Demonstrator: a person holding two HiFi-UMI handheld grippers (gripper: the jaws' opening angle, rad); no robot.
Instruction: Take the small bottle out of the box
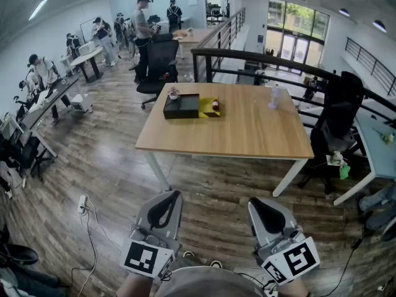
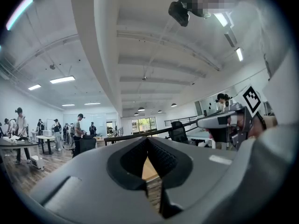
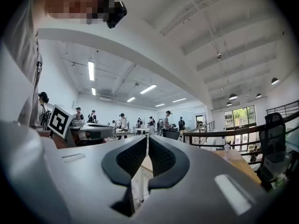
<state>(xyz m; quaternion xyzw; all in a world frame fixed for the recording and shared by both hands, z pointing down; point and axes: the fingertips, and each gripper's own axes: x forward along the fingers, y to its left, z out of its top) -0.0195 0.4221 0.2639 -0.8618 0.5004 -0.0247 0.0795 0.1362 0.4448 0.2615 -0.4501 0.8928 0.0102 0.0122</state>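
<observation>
On the wooden table (image 1: 247, 135) stands a black box (image 1: 181, 106) with a yellow tray part (image 1: 207, 110) on its right side. A small dark bottle (image 1: 215, 106) with a pale cap stands upright in the yellow part. Both grippers hang low near my body, well short of the table's front edge. My left gripper (image 1: 173, 195) (image 2: 147, 139) is shut with nothing between its jaws. My right gripper (image 1: 253, 203) (image 3: 147, 136) is shut and holds nothing too. In the two gripper views only the far room shows past the jaws.
A clear plastic bottle (image 1: 274, 96) stands at the table's far right. A black office chair (image 1: 337, 122) sits beside the table's right end, and another one (image 1: 158, 67) behind it. A dark railing (image 1: 260, 57) runs behind the table. Several people work at desks to the left.
</observation>
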